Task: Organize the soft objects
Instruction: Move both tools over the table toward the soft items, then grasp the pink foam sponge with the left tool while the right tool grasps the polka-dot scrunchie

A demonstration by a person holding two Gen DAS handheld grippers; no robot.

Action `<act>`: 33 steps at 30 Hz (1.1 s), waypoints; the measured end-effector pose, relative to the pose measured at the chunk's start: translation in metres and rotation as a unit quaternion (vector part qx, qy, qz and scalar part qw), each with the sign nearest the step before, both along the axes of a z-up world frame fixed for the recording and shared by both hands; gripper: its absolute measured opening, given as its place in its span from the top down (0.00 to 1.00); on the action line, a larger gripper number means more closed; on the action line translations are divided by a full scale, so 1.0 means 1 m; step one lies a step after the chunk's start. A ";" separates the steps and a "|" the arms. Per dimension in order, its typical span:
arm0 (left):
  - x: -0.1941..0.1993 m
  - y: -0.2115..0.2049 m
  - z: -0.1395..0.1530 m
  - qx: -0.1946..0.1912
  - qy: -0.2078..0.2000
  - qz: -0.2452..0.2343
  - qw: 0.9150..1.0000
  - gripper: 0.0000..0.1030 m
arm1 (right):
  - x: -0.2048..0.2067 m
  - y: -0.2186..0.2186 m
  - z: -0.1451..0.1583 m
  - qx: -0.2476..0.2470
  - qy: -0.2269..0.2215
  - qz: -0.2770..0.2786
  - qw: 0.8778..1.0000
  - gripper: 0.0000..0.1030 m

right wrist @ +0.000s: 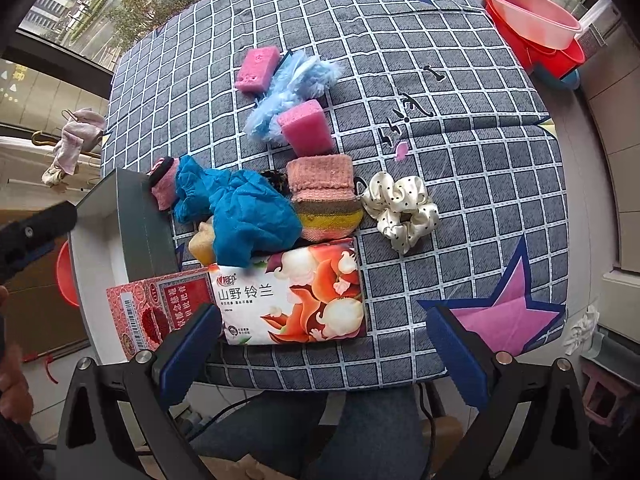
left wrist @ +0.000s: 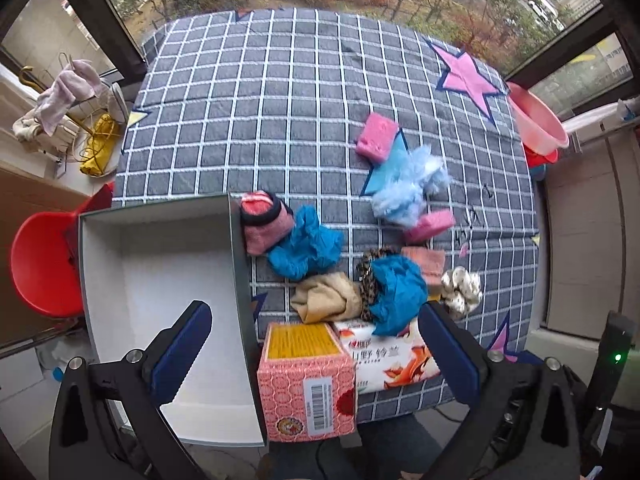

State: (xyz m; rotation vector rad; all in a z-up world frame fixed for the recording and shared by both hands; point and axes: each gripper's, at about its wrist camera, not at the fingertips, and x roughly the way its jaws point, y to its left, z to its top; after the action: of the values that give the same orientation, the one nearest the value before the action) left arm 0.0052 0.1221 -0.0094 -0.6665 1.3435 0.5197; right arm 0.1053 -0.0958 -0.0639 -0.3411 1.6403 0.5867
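Soft items lie on a checked quilt [left wrist: 280, 92]: two pink sponges [left wrist: 377, 136] [right wrist: 305, 128], a pale blue fluffy cloth [left wrist: 408, 188], blue crumpled cloths [left wrist: 304, 248] [right wrist: 248, 216], a pink sock [left wrist: 262, 222], a beige cloth [left wrist: 326, 298], a striped knit piece [right wrist: 324, 200], a white dotted scrunchie [right wrist: 402, 210] and a tissue pack [right wrist: 296, 292]. An empty white box [left wrist: 160, 300] stands at the left. My left gripper [left wrist: 316, 352] is open above the box edge and a pink carton [left wrist: 308, 384]. My right gripper [right wrist: 324, 340] is open near the tissue pack.
Pink and red basins [right wrist: 536, 28] stand off the quilt's far right corner. A red chair [left wrist: 40, 256] is left of the box. A rack with cloths [left wrist: 68, 108] stands at the far left. The quilt's near edge drops off by my legs [right wrist: 320, 432].
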 end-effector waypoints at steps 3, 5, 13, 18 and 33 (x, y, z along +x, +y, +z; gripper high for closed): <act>0.010 0.005 0.008 -0.009 -0.027 0.005 1.000 0.00 | 0.010 0.000 0.002 0.003 -0.005 -0.002 1.000 0.00; 0.020 0.008 0.014 -0.030 -0.060 0.003 0.998 0.00 | 0.017 0.000 0.004 0.004 -0.009 -0.004 1.000 0.00; 0.057 0.020 0.040 -0.049 -0.164 -0.004 0.985 0.00 | 0.048 0.000 0.006 0.005 -0.021 -0.012 1.000 0.00; 0.078 0.027 0.020 -0.053 -0.123 -0.008 0.991 0.00 | 0.065 0.003 0.006 0.003 -0.028 -0.013 1.000 0.00; 0.128 0.034 -0.055 -0.006 -0.007 -0.004 1.000 0.00 | 0.109 0.005 -0.028 0.000 -0.019 -0.037 0.999 0.00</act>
State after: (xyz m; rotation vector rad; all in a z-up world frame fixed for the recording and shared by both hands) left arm 0.1333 0.1560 -0.0639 -0.6727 1.3362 0.4997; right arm 0.2141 -0.0913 -0.0921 -0.2882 1.6102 0.5215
